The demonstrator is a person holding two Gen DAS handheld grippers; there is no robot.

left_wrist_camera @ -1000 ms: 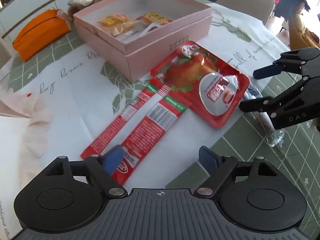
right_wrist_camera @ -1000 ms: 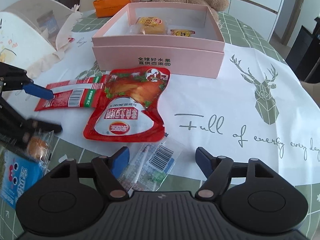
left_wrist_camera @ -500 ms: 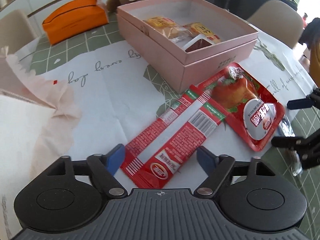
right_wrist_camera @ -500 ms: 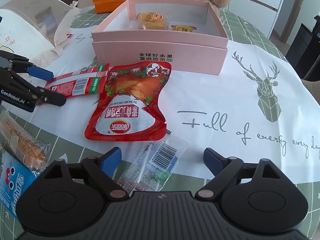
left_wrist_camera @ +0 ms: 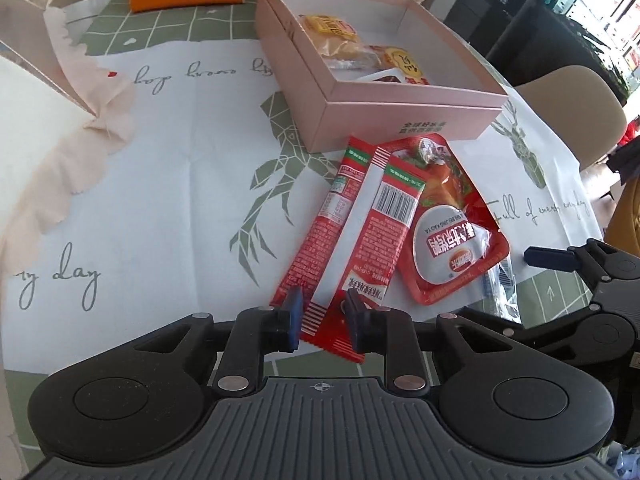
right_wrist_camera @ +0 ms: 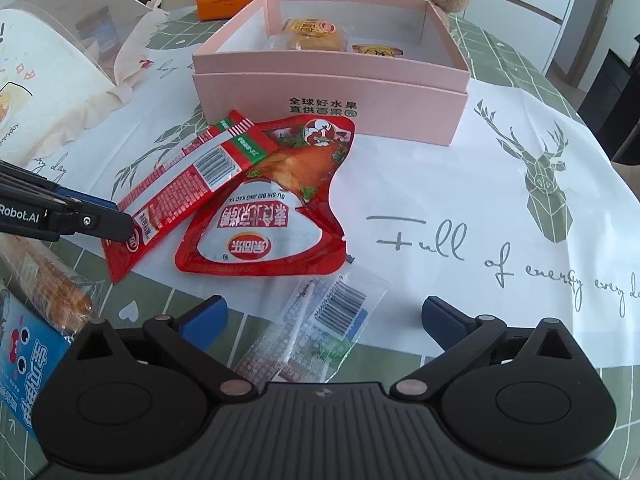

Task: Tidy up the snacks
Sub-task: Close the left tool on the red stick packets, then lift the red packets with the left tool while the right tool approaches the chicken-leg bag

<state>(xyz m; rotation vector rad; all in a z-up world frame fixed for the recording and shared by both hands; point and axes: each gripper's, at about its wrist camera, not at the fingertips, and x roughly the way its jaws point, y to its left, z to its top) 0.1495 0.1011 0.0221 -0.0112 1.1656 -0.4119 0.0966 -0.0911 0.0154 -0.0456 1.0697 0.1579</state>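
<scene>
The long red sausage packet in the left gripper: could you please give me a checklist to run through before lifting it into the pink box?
1. Left gripper closed on the long red sausage packet: ok.
2. Grip depth: not ok, near end only.
3. Packet free: not ok, far end overlaps the red roast duck pouch.
4. Open pink cardboard box has room: ok.
5. Right gripper open, holding nothing: ok.

Bench (right_wrist_camera: 500,92) under a white deer-print cloth (right_wrist_camera: 440,184)

A pink box (right_wrist_camera: 328,92), red duck pouch (right_wrist_camera: 276,200) and clear wrapper (right_wrist_camera: 320,328) lie on the cloth.
</scene>
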